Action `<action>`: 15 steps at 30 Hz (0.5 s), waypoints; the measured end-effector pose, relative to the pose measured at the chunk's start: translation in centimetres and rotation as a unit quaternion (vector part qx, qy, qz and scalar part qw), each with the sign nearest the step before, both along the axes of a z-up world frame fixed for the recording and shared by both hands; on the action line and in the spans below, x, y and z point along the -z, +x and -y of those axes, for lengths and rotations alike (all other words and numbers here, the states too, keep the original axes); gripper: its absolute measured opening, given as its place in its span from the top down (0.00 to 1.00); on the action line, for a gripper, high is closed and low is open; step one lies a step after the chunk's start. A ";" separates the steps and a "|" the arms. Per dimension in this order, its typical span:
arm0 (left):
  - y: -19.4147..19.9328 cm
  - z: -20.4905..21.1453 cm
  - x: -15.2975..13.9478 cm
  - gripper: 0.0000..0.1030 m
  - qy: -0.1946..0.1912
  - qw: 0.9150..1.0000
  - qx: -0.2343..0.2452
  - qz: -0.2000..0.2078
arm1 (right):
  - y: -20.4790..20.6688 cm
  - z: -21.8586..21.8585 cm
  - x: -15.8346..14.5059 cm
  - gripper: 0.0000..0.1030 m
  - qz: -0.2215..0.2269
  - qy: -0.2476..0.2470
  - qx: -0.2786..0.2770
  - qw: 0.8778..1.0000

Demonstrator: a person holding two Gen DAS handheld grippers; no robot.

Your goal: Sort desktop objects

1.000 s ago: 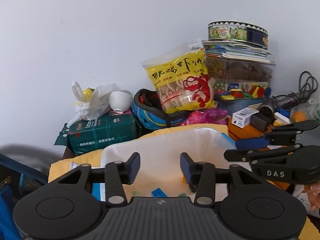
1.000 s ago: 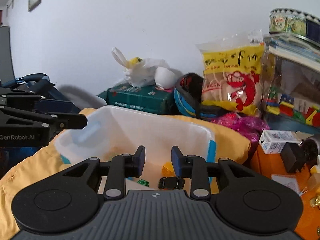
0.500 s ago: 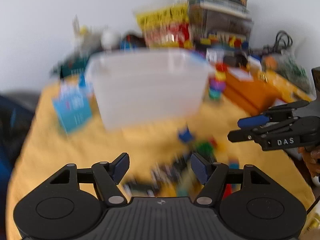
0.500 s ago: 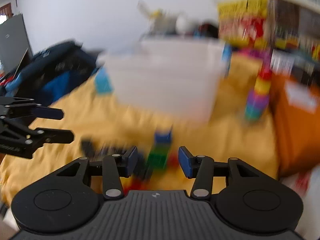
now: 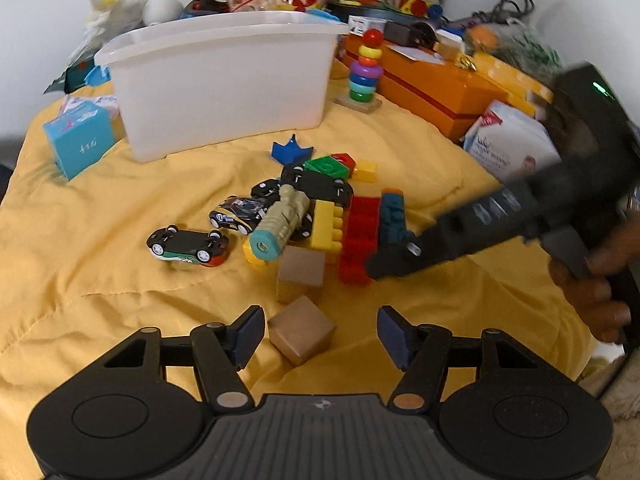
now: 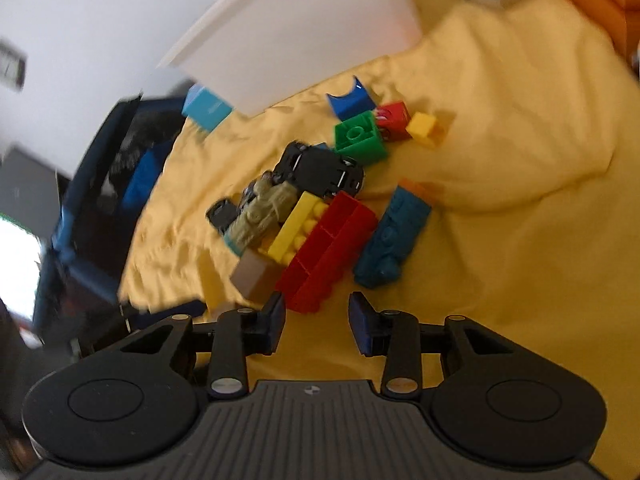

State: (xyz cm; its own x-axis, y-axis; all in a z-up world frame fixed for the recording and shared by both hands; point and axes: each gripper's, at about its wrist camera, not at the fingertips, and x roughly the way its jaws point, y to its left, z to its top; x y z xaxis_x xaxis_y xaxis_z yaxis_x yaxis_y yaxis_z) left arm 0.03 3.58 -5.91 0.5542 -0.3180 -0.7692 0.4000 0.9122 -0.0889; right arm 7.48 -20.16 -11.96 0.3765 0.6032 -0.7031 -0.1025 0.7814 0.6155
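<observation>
Both tongs released, poised over the toy pile

The left gripper (image 5: 320,334) gapes around a wooden cube (image 5: 301,335); the right gripper (image 6: 316,322) hangs empty just before the red brick (image 6: 326,250) (blurred view). Best to centre each piece between the pads, close squarely, then carry it to the white bin (image 5: 224,76) beyond.

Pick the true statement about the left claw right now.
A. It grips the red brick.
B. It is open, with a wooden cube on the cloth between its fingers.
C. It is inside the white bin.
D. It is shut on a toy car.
B: the left claw stands open and a wooden cube lies on the yellow cloth between its fingers, not gripped.
</observation>
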 end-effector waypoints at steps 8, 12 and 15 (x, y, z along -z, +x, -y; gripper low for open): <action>-0.6 -0.6 -0.2 0.35 -0.001 1.000 -0.016 0.004 | 0.8 2.0 2.4 0.59 -0.057 0.116 0.141 0.982; -0.4 -0.1 -0.7 0.35 0.003 1.000 -0.008 0.014 | 1.3 1.9 2.2 0.67 -0.039 0.103 0.130 0.985; 0.1 0.9 -1.3 0.35 0.010 0.999 0.018 0.031 | 0.6 1.1 0.3 0.67 0.006 0.027 0.082 0.996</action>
State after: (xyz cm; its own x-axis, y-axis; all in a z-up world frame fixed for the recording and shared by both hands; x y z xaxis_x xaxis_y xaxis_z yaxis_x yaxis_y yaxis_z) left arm 0.11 2.69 -4.61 0.5893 -0.3226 -0.7407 0.4359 0.8989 -0.0447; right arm 8.11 -21.22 -12.23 0.4811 0.5692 -0.6668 0.0172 0.7543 0.6563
